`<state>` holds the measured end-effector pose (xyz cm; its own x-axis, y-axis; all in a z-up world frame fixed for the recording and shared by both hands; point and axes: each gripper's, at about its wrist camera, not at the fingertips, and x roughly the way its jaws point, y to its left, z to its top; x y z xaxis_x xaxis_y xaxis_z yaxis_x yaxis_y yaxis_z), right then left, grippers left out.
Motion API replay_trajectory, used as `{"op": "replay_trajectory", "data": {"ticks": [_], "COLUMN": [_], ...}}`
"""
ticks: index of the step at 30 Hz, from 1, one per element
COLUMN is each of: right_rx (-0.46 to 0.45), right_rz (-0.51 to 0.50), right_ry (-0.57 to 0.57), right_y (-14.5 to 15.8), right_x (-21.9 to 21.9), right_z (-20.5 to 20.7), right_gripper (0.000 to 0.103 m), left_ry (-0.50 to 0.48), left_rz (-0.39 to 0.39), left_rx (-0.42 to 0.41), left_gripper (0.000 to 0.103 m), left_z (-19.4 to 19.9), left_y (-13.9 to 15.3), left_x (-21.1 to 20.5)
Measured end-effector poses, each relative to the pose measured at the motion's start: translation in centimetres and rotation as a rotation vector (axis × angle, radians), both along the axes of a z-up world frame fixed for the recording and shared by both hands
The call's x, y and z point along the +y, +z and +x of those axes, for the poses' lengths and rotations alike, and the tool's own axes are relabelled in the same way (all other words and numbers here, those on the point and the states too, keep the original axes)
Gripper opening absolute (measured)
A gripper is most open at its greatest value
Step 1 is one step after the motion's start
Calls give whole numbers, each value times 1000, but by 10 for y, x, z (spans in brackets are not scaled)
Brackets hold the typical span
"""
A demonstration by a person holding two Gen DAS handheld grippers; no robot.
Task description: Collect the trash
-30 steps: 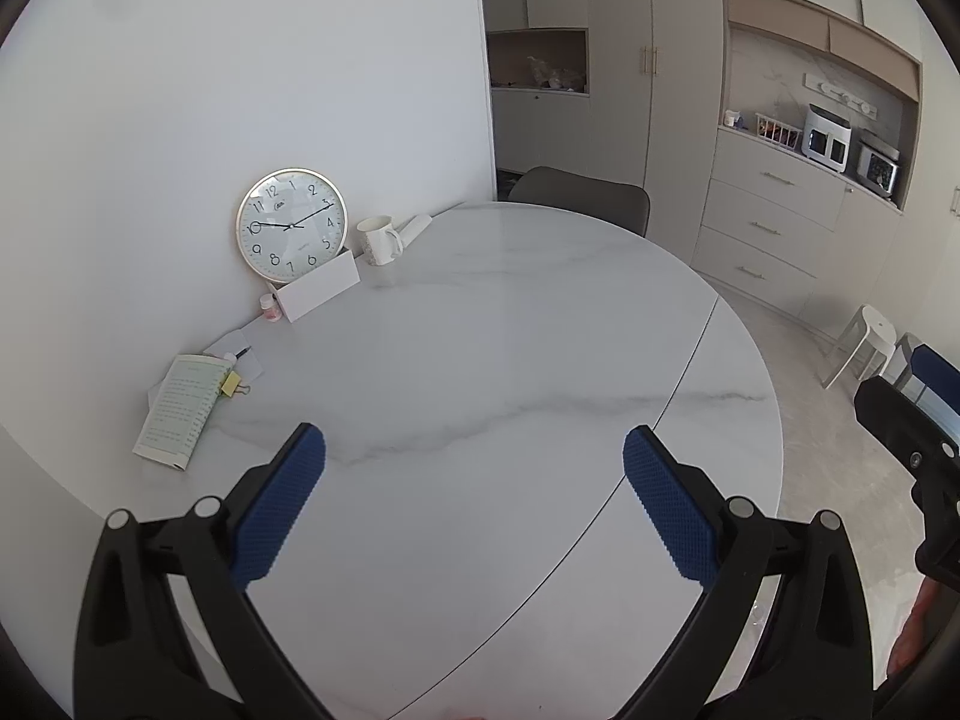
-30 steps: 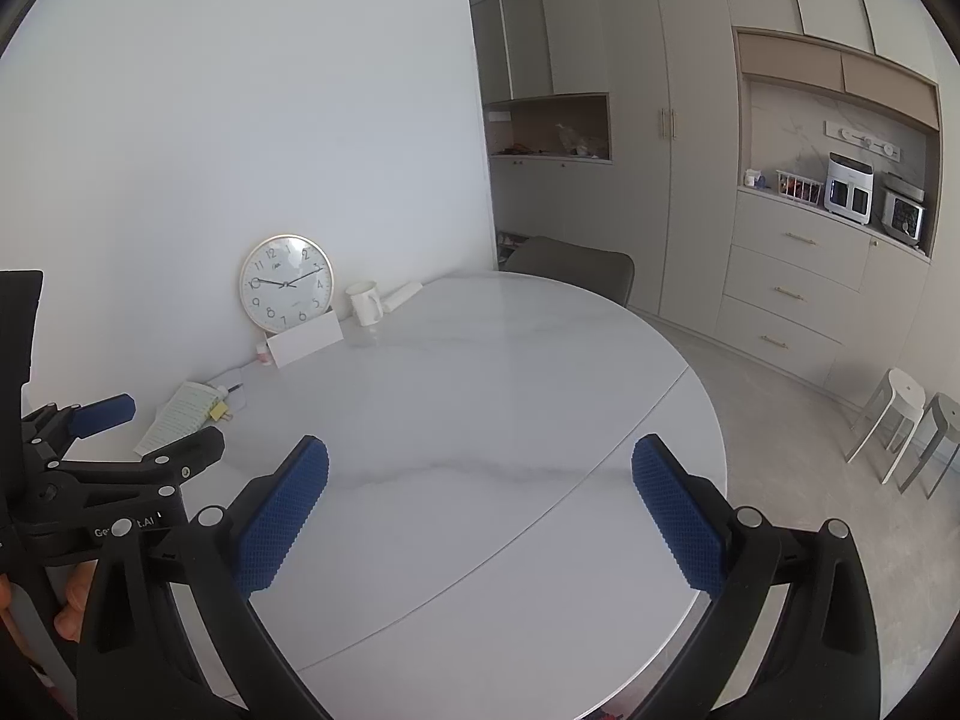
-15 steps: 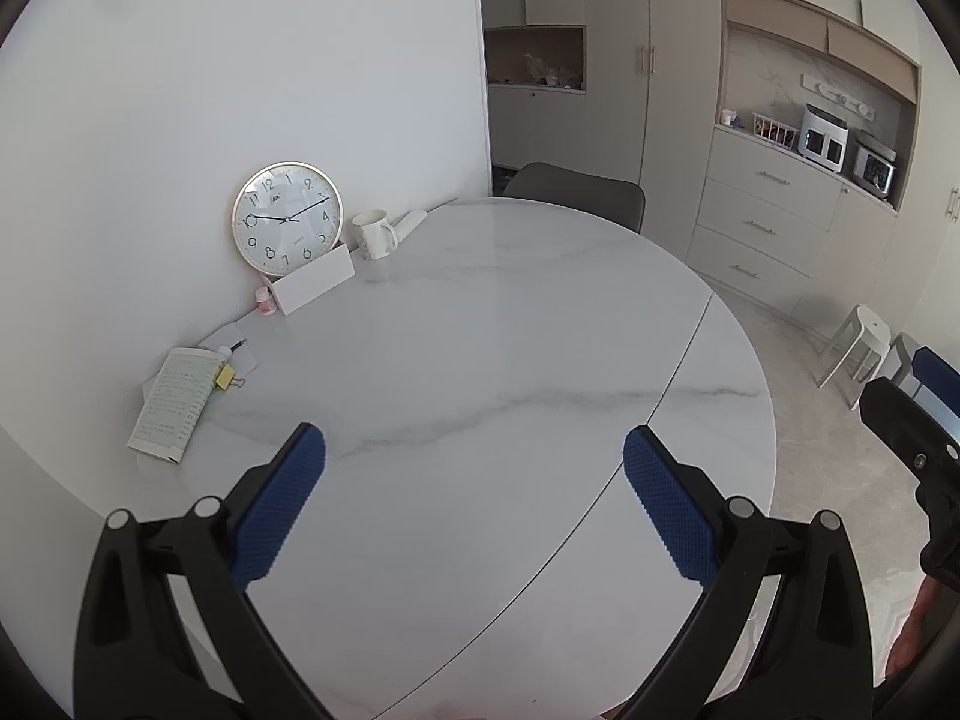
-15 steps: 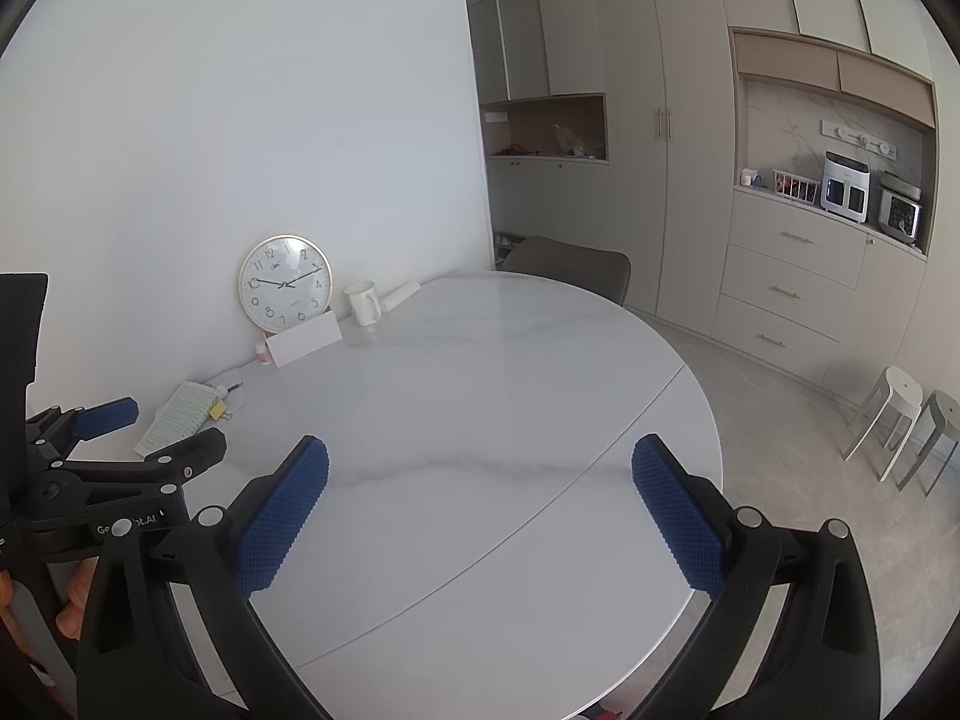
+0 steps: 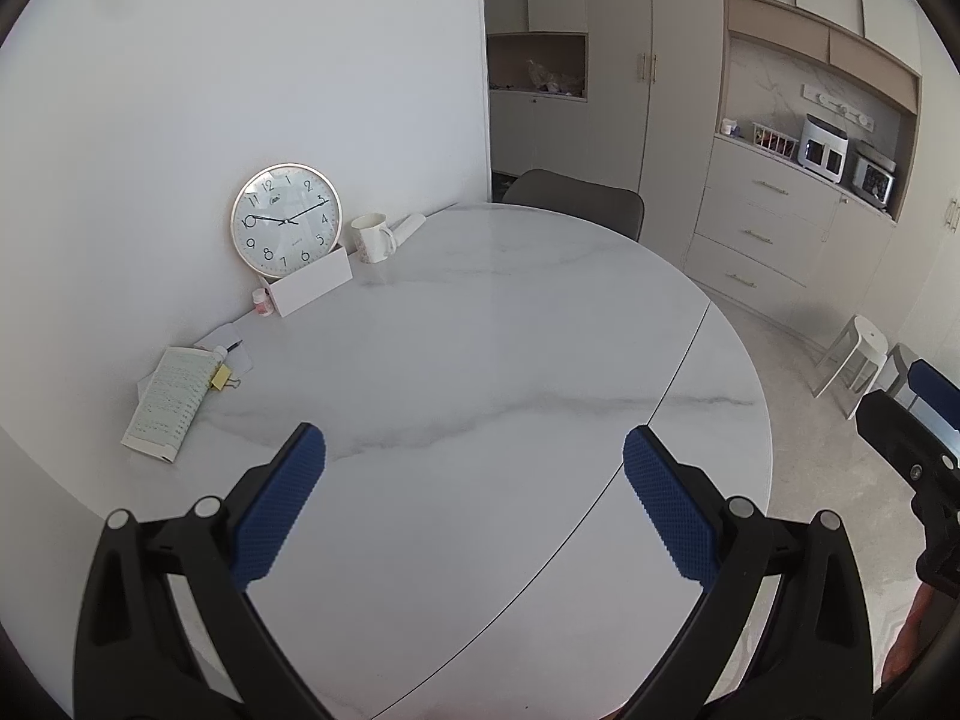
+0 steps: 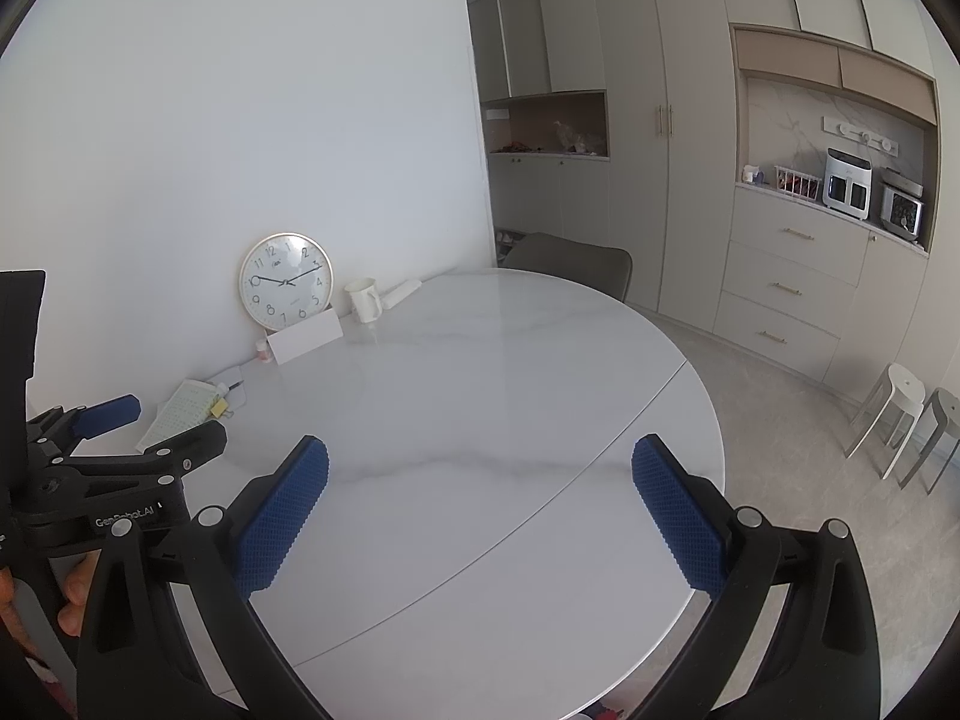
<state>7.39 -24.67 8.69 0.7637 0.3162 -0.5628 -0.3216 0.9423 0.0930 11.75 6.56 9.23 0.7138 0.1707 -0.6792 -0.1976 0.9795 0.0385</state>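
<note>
left claw (image 5: 474, 450) released, empty | right claw (image 6: 480, 462) released, empty | both over desk (image 5: 480, 348) | clock (image 5: 286, 226) against wall

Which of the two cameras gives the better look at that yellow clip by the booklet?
The left wrist view: the yellow binder clip appears larger, with its handles visible. In the right wrist view it is small and indistinct.
</note>
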Motion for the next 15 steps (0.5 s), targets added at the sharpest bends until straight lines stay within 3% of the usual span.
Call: {"op": "replay_trajectory", "data": {"ticks": [10,15], "right_rx": [11,18], "right_rz": [1,1], "right_ry": [12,17], "right_y": [-2,-4], "right_x": [1,0], "right_z": [3,5], "right_gripper": [101,101], "left_ry": [-10,-13], "left_rz": [-33,-13], "left_rx": [41,45], "left_gripper": [95,95], "left_z": [5,5], "left_y": [-7,-9], "left_x": [-2,-7]}}
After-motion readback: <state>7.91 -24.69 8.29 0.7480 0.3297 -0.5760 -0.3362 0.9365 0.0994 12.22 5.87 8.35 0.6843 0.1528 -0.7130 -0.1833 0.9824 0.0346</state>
